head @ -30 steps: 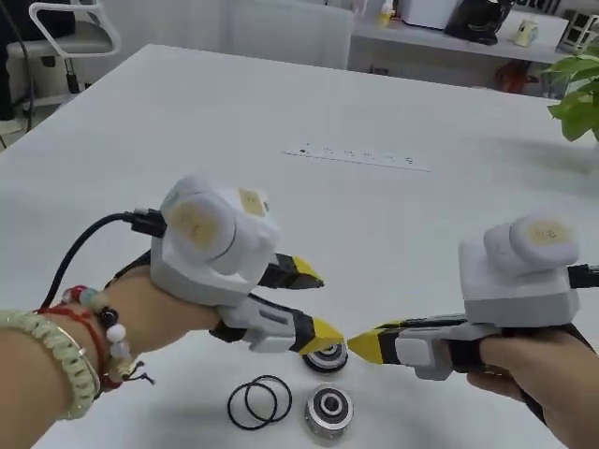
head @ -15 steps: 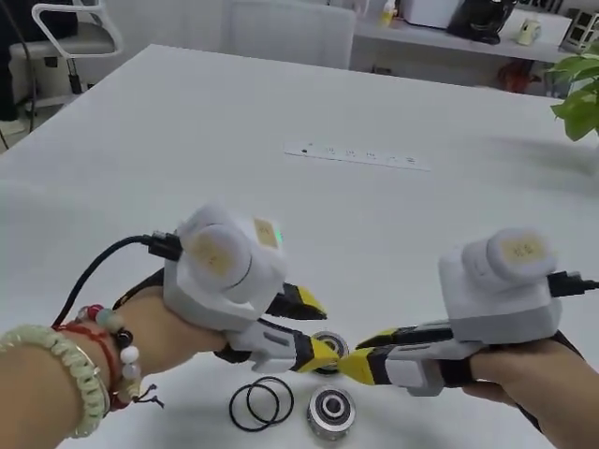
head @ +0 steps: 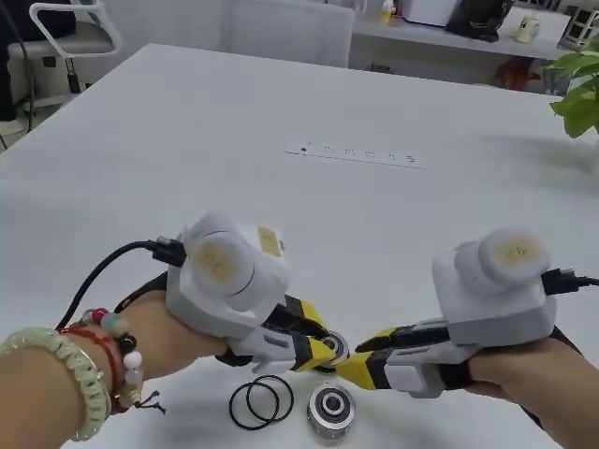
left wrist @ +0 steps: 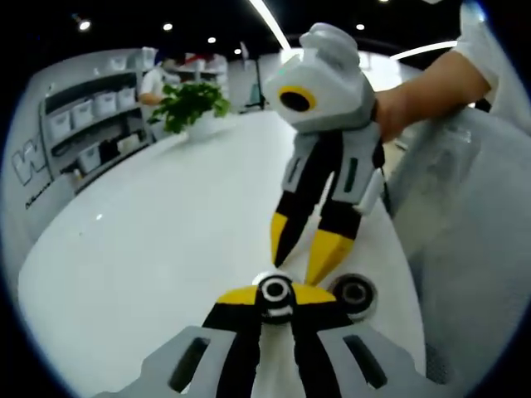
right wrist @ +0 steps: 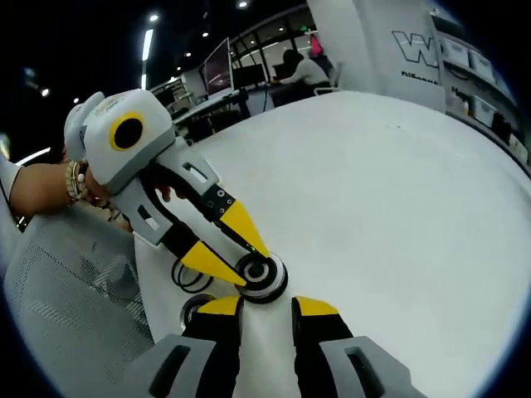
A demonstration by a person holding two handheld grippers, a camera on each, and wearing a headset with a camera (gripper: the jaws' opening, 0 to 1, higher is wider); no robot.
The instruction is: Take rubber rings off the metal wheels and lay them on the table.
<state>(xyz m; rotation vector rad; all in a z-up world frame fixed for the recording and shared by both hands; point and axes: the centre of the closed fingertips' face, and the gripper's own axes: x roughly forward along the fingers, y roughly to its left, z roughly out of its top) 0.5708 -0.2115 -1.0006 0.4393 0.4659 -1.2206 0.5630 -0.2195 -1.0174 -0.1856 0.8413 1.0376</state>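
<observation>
A metal wheel (head: 334, 348) sits between my left gripper's (head: 320, 339) yellow fingertips, which are shut on it. In the left gripper view the wheel (left wrist: 275, 294) is clamped at my own tips (left wrist: 275, 297). My right gripper (head: 360, 361) points at that wheel from the right, jaws slightly apart and holding nothing. In the right gripper view its tips (right wrist: 267, 308) stop just short of the wheel (right wrist: 261, 279). A second wheel (head: 329, 409) lies on the white table (head: 281, 206) near the front edge. Two black rubber rings (head: 260, 402) lie overlapping to its left.
A white power strip (head: 356, 155) lies mid-table. A plant (head: 580, 94) stands at the far right and a chair (head: 75, 37) at the far left. A black cable (head: 89, 271) trails from the left gripper. The second wheel (left wrist: 353, 292) lies right of my left jaws.
Both grippers have come lower and closer together. The left jaws have shut on the wheel, and the right gripper has moved left up to it.
</observation>
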